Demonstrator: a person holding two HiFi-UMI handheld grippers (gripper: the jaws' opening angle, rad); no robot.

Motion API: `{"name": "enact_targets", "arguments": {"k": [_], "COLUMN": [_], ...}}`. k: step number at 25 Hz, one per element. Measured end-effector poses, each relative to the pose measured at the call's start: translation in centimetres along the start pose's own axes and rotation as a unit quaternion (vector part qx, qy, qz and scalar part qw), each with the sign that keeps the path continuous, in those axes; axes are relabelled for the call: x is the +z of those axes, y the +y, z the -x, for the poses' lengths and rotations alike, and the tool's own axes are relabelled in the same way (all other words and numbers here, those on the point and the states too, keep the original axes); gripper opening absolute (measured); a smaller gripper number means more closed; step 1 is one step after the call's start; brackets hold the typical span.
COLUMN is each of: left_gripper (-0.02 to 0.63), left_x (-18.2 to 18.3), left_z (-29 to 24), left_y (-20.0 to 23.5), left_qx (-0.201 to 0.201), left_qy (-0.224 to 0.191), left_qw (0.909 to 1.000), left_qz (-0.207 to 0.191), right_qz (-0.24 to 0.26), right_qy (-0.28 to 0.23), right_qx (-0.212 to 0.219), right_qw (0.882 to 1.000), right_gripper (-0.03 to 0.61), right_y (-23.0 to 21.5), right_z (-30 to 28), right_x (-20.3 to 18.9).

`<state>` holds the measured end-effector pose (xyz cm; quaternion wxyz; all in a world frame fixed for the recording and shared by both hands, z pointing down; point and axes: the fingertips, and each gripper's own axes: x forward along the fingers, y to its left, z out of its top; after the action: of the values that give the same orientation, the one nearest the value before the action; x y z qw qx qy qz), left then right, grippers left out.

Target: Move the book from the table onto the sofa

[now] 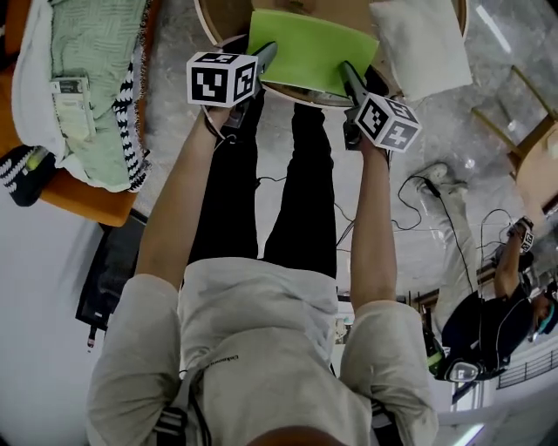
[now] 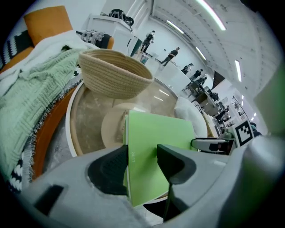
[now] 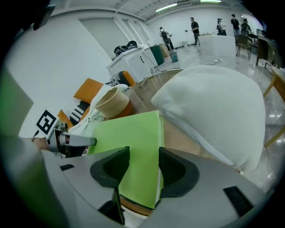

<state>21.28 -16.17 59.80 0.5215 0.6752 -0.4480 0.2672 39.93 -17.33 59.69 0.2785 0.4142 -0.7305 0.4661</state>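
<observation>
In the head view the green book (image 1: 309, 48) lay on the round table (image 1: 225, 16) at twelve o'clock. The left gripper (image 1: 266, 54) was at its nine o'clock edge, the right gripper (image 1: 347, 74) at its three o'clock edge, and the orange sofa (image 1: 78, 196) off at ten o'clock. The left gripper view showed that claw released, jaws apart with the book's spine side in the gap and a woven basket (image 2: 115, 73) at eleven o'clock. The right gripper view showed the other claw also released, the book's edge in its gap and a white pillow (image 3: 213, 111) at two o'clock.

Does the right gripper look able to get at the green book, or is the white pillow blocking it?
Probably yes: the right gripper sits at the near edge of the book with fingers apart around it, and the pillow lies to the side.
</observation>
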Motion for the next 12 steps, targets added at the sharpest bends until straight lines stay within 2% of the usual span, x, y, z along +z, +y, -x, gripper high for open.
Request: {"name": "enact_targets", "arguments": {"k": [5,12], "left_gripper": [0.215,0.215], "left_x": [0.5,-1.7], "left_z": [2.3,5.7], "left_y": [0.1,1.5], "left_qx": [0.029,0.056], "left_qy": [-0.059,-0.107], "left_qw": [0.9966,0.9868], "left_qz": [0.050,0.107], "right_qz": [0.068,0.131], "right_qy": [0.006,0.027], "right_qx": [0.035,0.068], "right_qw": [0.997,0.989], "right_gripper": [0.189,0.189], "right_y": [1.7,5.3], "right_z": [-0.1,-0.6], "right_x": [3.0,3.5]}}
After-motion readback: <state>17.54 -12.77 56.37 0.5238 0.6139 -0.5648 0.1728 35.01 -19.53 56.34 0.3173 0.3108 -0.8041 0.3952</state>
